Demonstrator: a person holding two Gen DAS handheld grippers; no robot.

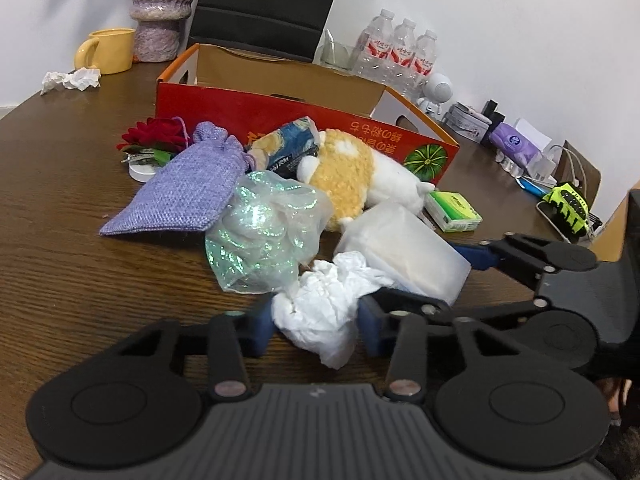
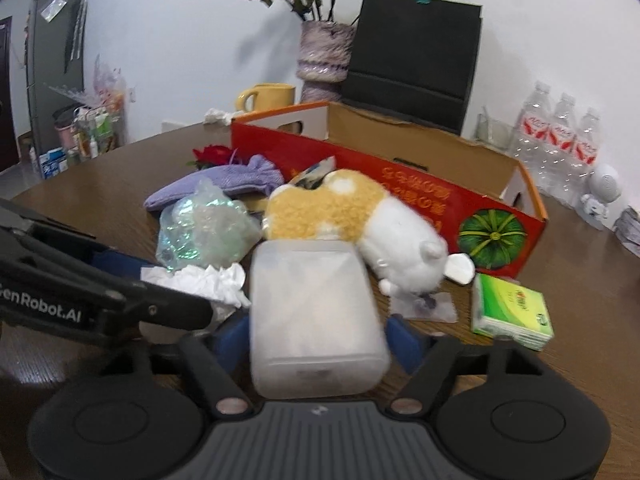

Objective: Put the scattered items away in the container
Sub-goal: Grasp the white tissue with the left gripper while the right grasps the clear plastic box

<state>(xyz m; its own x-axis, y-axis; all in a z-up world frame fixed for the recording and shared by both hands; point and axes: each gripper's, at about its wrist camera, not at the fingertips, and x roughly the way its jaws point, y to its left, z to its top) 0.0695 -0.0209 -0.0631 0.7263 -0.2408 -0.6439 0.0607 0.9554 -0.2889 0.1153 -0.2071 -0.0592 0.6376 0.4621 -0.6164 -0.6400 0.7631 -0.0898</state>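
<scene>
My left gripper [image 1: 316, 320] is shut on a crumpled white tissue [image 1: 324, 304], low over the brown table; the tissue also shows in the right wrist view [image 2: 200, 282]. My right gripper [image 2: 316, 338] is shut on a frosted plastic box [image 2: 316, 320], seen in the left wrist view [image 1: 404, 252] just right of the tissue. Behind lie an iridescent plastic bag [image 1: 264, 236], a purple cloth pouch [image 1: 184, 196], a yellow-and-white plush toy [image 1: 360, 176], a patterned packet [image 1: 288, 144], a red fabric rose [image 1: 154, 136] and a green tissue pack [image 1: 452, 210]. The open red cardboard box [image 1: 280, 108] stands behind them.
A yellow mug [image 1: 110, 50], a crumpled tissue [image 1: 72, 80] and a purple vase [image 1: 162, 12] stand at the back left. Water bottles [image 1: 396, 54], a white robot figure [image 1: 434, 90] and assorted clutter line the right wall. A black paper bag [image 2: 412, 60] stands behind the box.
</scene>
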